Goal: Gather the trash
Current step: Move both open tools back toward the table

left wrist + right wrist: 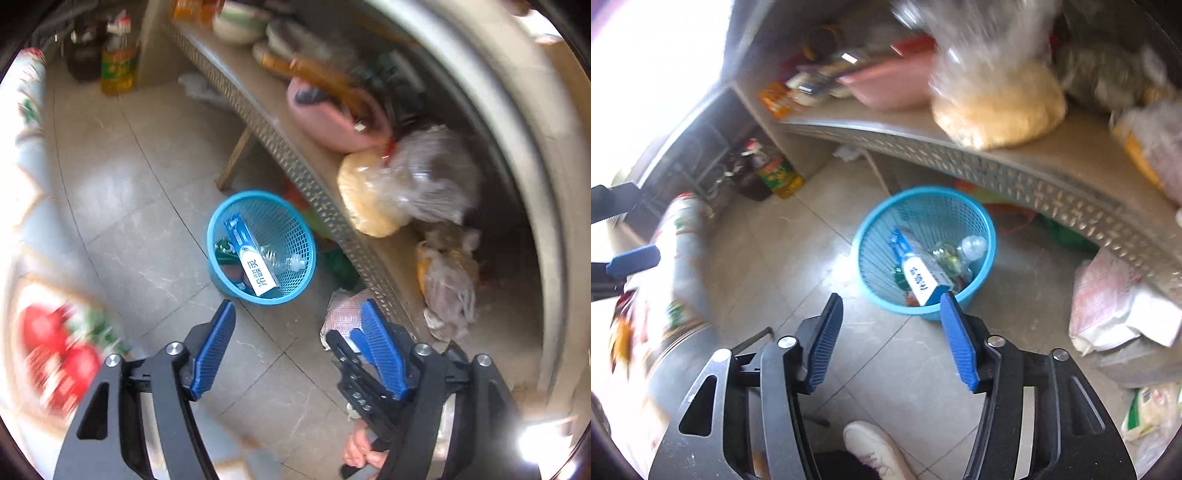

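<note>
Both our left tongs (297, 347) and our right tongs (892, 341) hang released and empty over the tiled floor (122, 206), pointing down at the blue mesh basket (218, 225); it stands on the floor just beside the desk (258, 107). We judge the collecting well along: a white-and-blue box (918, 271) and a clear plastic bottle (971, 245) lie inside the basket; whether any trash remains we cannot tell.
</note>
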A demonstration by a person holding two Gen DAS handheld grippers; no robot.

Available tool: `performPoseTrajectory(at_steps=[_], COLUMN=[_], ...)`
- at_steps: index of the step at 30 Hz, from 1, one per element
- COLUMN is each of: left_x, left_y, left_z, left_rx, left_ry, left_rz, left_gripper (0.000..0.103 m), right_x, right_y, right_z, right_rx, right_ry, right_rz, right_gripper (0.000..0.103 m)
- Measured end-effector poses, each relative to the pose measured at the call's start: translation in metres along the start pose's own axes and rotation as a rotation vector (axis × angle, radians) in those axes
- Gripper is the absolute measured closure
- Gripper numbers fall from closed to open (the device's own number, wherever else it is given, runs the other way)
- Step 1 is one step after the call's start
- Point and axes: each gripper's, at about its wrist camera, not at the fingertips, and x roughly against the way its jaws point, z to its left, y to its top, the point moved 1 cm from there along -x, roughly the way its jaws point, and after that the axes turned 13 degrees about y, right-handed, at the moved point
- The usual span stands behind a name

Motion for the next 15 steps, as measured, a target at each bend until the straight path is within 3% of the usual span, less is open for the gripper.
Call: performPoseTrajectory(at_steps=[8,15], left_x=[0.123,0.191], left_y=[-0.087,-0.168], left_z=[0.036,0.102], left_rx=[-0.078,0.025], left_ry=[0.102,0.196], left_rz=[-0.279,-0.428], left_gripper=[0.023,0.02], right_x=[0.068,0.085], right_y=[-0.012,-0.011], right_z=[0.075,0.136], right_rx=[0.175,0.26], right_ry=[0.116,0.249], right_rz=[-0.032,0.016], right_gripper=[0.038,0.037])
